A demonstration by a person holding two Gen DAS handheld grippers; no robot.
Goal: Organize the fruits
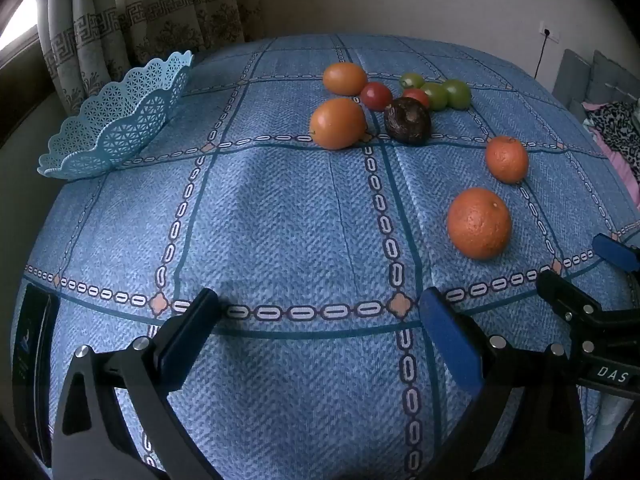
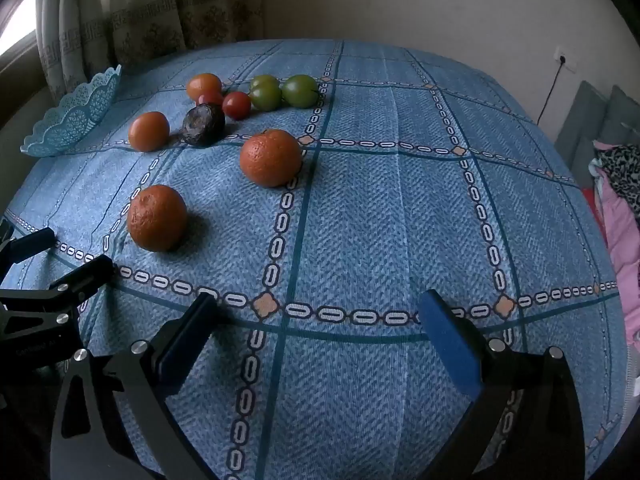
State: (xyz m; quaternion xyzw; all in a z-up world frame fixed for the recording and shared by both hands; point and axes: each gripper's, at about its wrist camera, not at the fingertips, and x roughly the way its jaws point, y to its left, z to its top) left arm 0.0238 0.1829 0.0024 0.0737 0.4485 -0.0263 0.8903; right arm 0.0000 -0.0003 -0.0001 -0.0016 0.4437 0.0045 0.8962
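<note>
While the fruits lie loose on the blue patterned tablecloth (image 1: 280, 208), none is in the basket (image 1: 116, 120); that light blue openwork basket stands empty at the far left edge of the table, well apart from the fruit; nearest the grippers sits a rough-skinned orange (image 1: 479, 223), with a second, smaller orange (image 1: 507, 159) just beyond it, the two near but not touching; farther back lies a cluster: two smooth orange fruits (image 1: 338, 123) and (image 1: 345, 78), a dark wrinkled fruit (image 1: 407, 120) close beside the nearer of them, two red tomatoes (image 1: 376, 95) and (image 1: 416, 95), and three green tomatoes (image 1: 456, 94) packed together at the rear; whether the clustered pieces touch one another cannot be settled in every case; left gripper (image 1: 320, 312) hovers low over bare cloth at the near side of the table, its jaws spread wide with nothing between them; right gripper (image 2: 320, 312) stands likewise, jaws wide apart and holding nothing, over bare cloth to the right of the nearest orange (image 2: 157, 218); each gripper shows at the edge of the other's view, side by side; patterned curtains (image 1: 160, 20) hang behind the basket; a plain wall (image 2: 400, 0) with a socket and cable (image 2: 562, 60) lies beyond the table; pink and leopard-print fabric (image 2: 620, 184) lies at the far right.
</note>
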